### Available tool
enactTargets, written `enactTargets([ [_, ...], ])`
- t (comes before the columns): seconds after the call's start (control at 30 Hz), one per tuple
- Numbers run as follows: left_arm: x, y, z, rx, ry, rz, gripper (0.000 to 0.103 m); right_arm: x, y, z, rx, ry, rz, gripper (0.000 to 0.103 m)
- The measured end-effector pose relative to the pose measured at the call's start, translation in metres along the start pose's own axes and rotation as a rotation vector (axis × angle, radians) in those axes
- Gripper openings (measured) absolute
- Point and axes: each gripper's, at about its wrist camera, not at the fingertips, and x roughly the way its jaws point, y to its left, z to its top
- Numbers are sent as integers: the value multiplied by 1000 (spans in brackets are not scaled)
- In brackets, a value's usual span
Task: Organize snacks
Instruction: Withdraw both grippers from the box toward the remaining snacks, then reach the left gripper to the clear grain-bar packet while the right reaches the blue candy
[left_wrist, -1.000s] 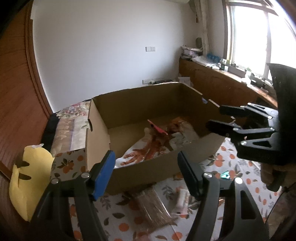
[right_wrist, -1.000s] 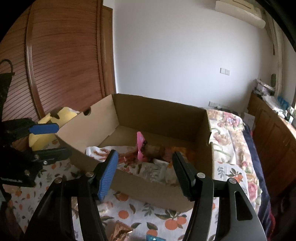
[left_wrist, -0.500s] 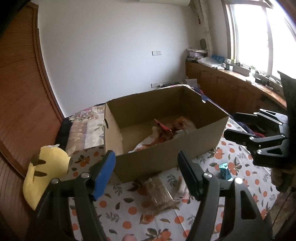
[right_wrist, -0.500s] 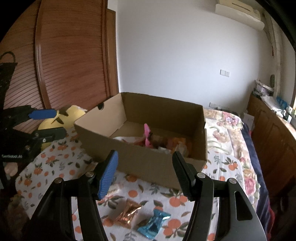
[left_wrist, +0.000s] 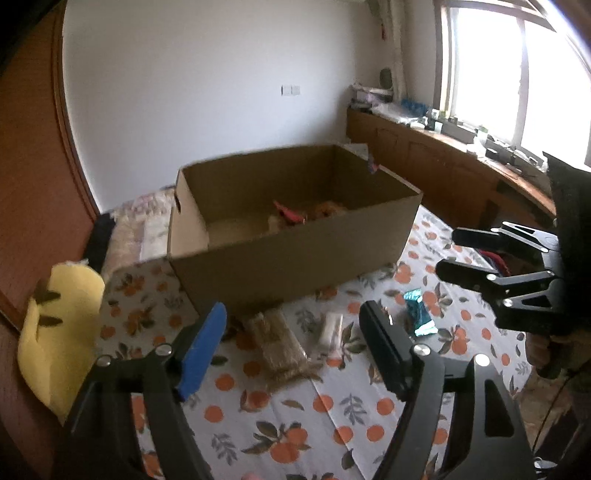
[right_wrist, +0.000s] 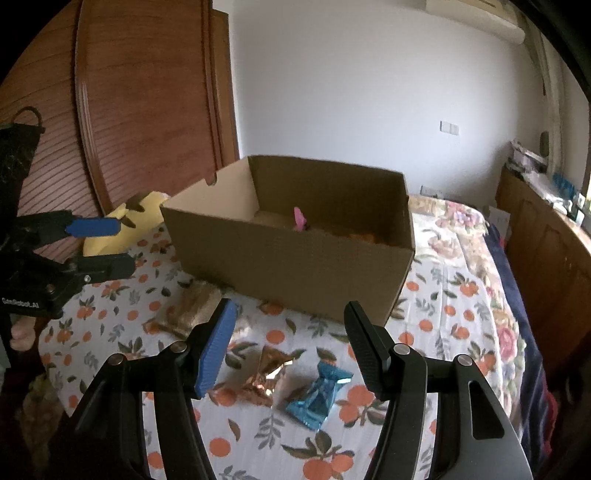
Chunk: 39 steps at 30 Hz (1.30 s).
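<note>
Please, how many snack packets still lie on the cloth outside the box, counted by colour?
Brown see-through packet: 1
White packet: 1
Copper foil packet: 1
Blue foil packet: 1
Total: 4

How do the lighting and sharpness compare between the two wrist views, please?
Left wrist view: the window is blown out white, and the cardboard box has softly smeared edges. Right wrist view: lighting is more even, the box rim is slightly blurred, and the blue wrapper looks fairly crisp. Both views bend straight lines and darken at the corners.
</note>
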Motion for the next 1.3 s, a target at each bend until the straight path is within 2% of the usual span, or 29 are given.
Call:
enactTargets([
  [0.2,16,-2,-20,1,34,-9,75,6,-5,-15,34,22,28,63],
  [0.33,23,-7,-34,11,21,22,75,11,-6,-23,34,36,20,63],
  [0.5,41,-5,-40,-29,51,-56,75,19,-13,-36,62,53,21,65],
  [0.6,51,-5,-42,-40,66,-65,75,21,-15,-43,74,52,36,73],
  [0.73,68,-2,-44,-71,86,-47,75,27,-14,-51,70,68,39,79],
  [0.87,84,6,-44,-102,91,-14,75,35,-14,-59,76,88,24,80],
  [1.3,125,17,-43,-192,145,29,75,52,-27,-68,122,142,-6,80],
])
